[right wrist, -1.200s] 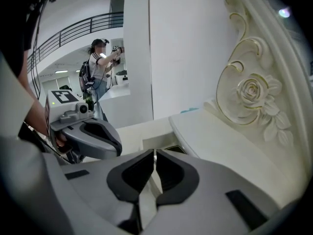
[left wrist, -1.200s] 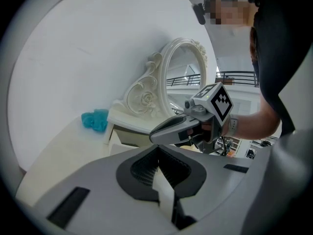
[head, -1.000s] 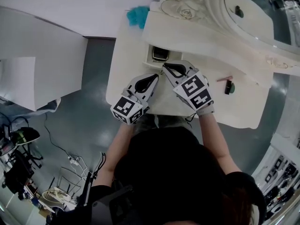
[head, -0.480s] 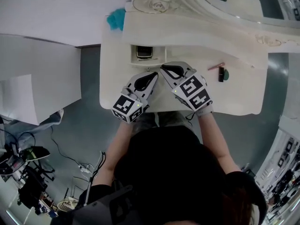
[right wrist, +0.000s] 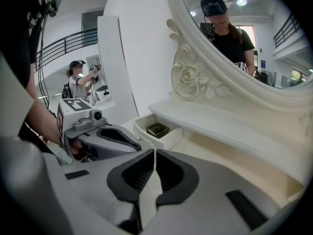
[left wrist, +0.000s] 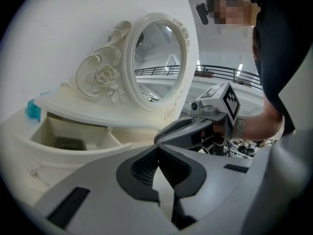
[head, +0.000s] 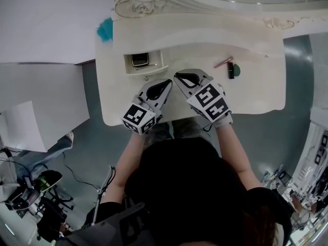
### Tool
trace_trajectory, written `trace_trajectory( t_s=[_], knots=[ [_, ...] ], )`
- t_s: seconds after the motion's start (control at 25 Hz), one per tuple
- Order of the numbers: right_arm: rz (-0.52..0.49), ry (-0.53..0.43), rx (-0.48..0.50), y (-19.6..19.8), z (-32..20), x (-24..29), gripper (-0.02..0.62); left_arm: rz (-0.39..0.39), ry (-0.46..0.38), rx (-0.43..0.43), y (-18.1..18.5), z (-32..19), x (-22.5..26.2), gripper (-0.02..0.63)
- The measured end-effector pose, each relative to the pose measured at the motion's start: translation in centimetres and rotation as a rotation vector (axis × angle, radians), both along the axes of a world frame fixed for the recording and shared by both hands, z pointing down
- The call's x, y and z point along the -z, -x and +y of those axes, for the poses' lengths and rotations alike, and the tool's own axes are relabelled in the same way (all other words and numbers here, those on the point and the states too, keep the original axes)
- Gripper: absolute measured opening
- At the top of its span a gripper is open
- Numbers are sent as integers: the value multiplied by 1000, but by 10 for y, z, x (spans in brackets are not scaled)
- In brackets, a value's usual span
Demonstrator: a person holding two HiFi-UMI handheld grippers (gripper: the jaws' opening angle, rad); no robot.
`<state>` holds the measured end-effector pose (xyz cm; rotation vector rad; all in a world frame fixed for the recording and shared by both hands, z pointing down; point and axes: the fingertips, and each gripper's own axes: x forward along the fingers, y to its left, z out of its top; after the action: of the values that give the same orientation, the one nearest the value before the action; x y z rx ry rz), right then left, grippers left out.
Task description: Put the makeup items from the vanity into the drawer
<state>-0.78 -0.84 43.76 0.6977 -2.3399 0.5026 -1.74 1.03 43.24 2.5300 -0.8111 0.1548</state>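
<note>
The small drawer (head: 145, 68) of the cream vanity (head: 256, 94) stands open at the back left with a dark compact (head: 139, 60) in it. On the top to the right lie a pink pencil (head: 223, 62), a black lipstick (head: 231, 70) and a green round item (head: 237, 67). My left gripper (head: 166, 83) and right gripper (head: 180, 77) hover side by side over the front middle, right of the drawer, both shut and empty. The left gripper view has the drawer (left wrist: 73, 133) ahead of the left gripper (left wrist: 158, 153). In the right gripper view, the right gripper (right wrist: 154, 153) faces the compact (right wrist: 157, 129).
An oval mirror (left wrist: 156, 62) in a carved frame rises behind a raised shelf (right wrist: 230, 126). A teal object (head: 105, 29) sits at the vanity's back left corner. A white panel (head: 41, 91) stands to the left over the grey floor. Another person (right wrist: 78, 82) is far behind.
Both grippers have drifted right along the vanity, away from the open drawer, staying shut and side by side. The head view has shifted, so the vanity sits lower and further left.
</note>
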Motion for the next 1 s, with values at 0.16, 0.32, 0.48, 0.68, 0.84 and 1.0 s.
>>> trace_trajectory(
  t_s=[0.16, 0.32, 0.48, 0.68, 0.84, 1.0],
  knots=[
    [0, 3, -54, -19, 2, -3, 31, -2, 3, -51, -17, 2, -3, 12],
    [2, 6, -98, -36, 6, -5, 31, -3, 7, -99, -35, 4, -4, 12],
    [5, 11, -139, -53, 9, -7, 31, -7, 12, -144, -51, 7, -7, 12],
    [9, 17, -189, -73, 12, -10, 31, -8, 18, -199, -70, 10, -9, 12],
    [9, 25, -228, -88, 14, -13, 31, -11, 27, -240, -84, 12, -13, 12],
    [11, 31, -266, -105, 16, -15, 31, -9, 34, -274, -100, 13, -16, 12]
  ],
)
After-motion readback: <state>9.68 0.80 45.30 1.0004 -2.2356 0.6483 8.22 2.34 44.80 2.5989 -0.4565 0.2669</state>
